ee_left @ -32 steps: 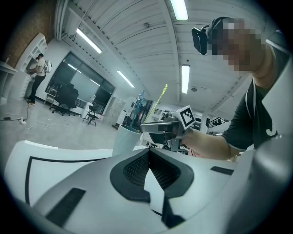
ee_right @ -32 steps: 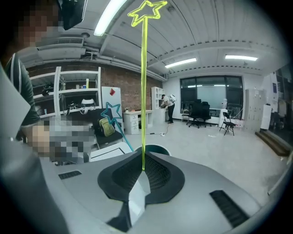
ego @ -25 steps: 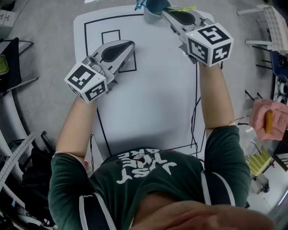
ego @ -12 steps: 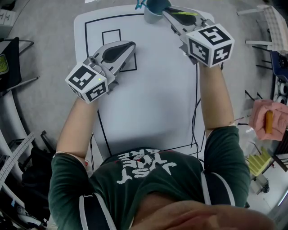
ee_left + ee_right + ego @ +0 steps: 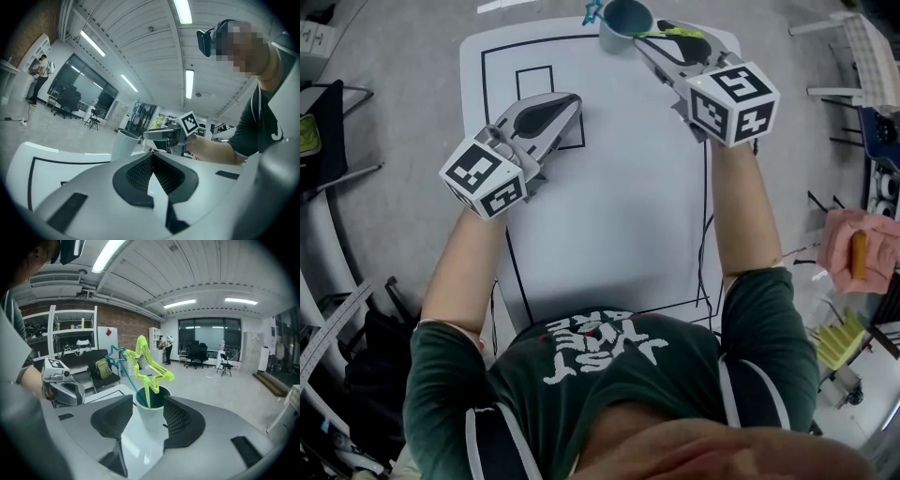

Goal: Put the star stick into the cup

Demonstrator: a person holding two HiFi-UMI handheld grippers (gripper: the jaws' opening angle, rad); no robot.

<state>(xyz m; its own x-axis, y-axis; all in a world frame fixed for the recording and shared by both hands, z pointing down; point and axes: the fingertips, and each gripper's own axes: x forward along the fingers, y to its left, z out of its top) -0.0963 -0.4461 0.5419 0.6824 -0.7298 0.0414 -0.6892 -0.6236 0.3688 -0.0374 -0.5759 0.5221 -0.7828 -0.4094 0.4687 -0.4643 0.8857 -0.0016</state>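
A white cup (image 5: 623, 21) with a teal inside stands at the far edge of the white mat (image 5: 609, 206). The yellow-green star stick (image 5: 147, 367) stands in the cup (image 5: 151, 414), star uppermost, beside a blue star stick (image 5: 117, 355). From the head view the yellow-green star stick (image 5: 671, 35) leans over my right gripper (image 5: 654, 39). My right gripper (image 5: 149, 405) has its jaws opening on either side of the cup, and the pads touch nothing. My left gripper (image 5: 565, 105) is shut and empty over the mat, left of the cup. In its own view my left gripper (image 5: 152, 161) points at the cup (image 5: 123, 145).
Black rectangles are drawn on the mat, with a small box (image 5: 534, 80) at the far left. A black cable (image 5: 705, 234) runs along the mat's right edge. A pink cloth (image 5: 858, 246) and clutter lie at the right, and grey floor surrounds the table.
My right gripper's jaws have gone from shut on the yellow-green star stick to open. The stick's stem now rests in the cup. My left gripper has stayed put.
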